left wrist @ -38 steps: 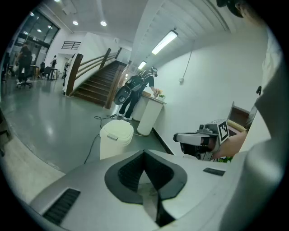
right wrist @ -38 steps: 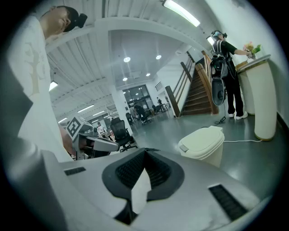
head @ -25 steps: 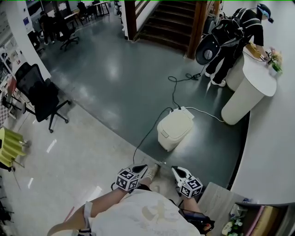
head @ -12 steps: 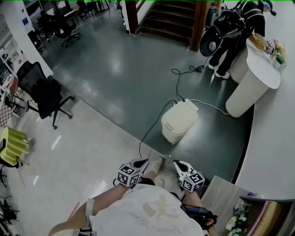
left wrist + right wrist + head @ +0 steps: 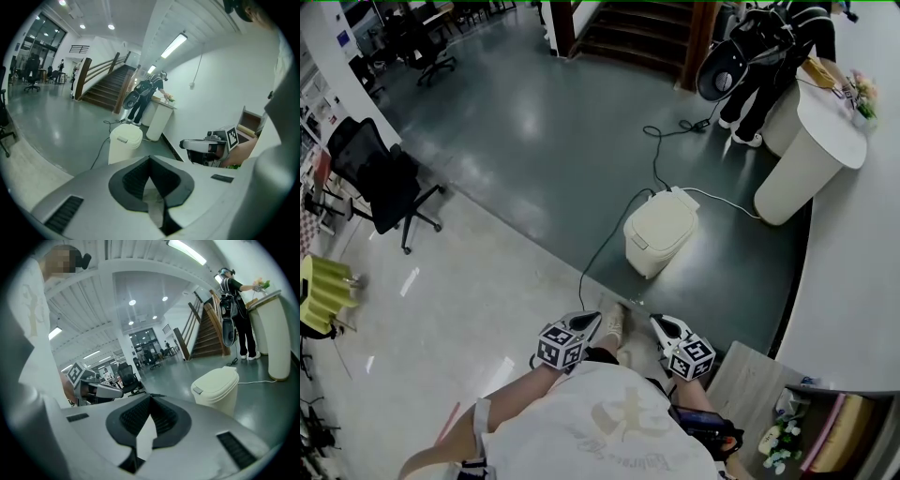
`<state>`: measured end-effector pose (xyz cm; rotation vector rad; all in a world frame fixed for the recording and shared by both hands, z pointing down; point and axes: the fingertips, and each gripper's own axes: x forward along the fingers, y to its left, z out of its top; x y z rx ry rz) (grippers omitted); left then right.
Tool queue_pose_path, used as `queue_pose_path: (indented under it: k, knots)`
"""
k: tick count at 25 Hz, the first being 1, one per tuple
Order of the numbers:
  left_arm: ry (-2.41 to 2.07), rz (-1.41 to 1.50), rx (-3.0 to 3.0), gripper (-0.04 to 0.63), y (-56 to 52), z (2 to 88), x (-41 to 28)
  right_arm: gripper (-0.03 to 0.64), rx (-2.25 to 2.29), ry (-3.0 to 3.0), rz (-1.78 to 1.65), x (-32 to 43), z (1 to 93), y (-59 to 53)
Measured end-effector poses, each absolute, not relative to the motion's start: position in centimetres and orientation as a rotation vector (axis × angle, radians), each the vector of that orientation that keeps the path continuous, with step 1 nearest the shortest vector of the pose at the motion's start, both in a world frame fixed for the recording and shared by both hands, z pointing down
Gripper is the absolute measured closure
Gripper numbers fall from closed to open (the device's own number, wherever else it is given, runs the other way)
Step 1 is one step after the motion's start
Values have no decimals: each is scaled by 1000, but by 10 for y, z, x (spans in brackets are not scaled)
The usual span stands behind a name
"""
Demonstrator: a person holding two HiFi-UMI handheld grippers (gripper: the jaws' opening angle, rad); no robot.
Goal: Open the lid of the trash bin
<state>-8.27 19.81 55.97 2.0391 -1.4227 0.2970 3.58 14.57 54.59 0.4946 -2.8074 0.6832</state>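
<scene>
The cream trash bin (image 5: pixel 659 232) stands on the dark floor ahead of me with its lid down; it also shows in the left gripper view (image 5: pixel 124 143) and the right gripper view (image 5: pixel 216 389). My left gripper (image 5: pixel 589 322) and right gripper (image 5: pixel 661 324) are held close to my body, well short of the bin. Each points toward it. The left gripper's (image 5: pixel 150 159) jaws meet at the tips with nothing between them. The right gripper's (image 5: pixel 150 397) jaws are likewise together and empty.
A black cable (image 5: pixel 605 251) runs across the floor past the bin. A black office chair (image 5: pixel 382 183) stands at the left. A white round counter (image 5: pixel 806 159) with a person (image 5: pixel 769 52) beside it is at the back right, and stairs (image 5: pixel 628 28) are behind. A low shelf (image 5: pixel 797 431) is at my right.
The head view has swayed a little, so the bin shifts slightly in frame. Both grippers stay near my body, and the lid stays down.
</scene>
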Motion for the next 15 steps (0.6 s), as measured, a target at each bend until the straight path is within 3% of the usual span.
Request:
queue_pose_path:
  k: [15]
  knots:
    - [-1390, 294, 2030, 588, 168, 568, -77, 612, 530, -2786, 694, 43, 549, 120]
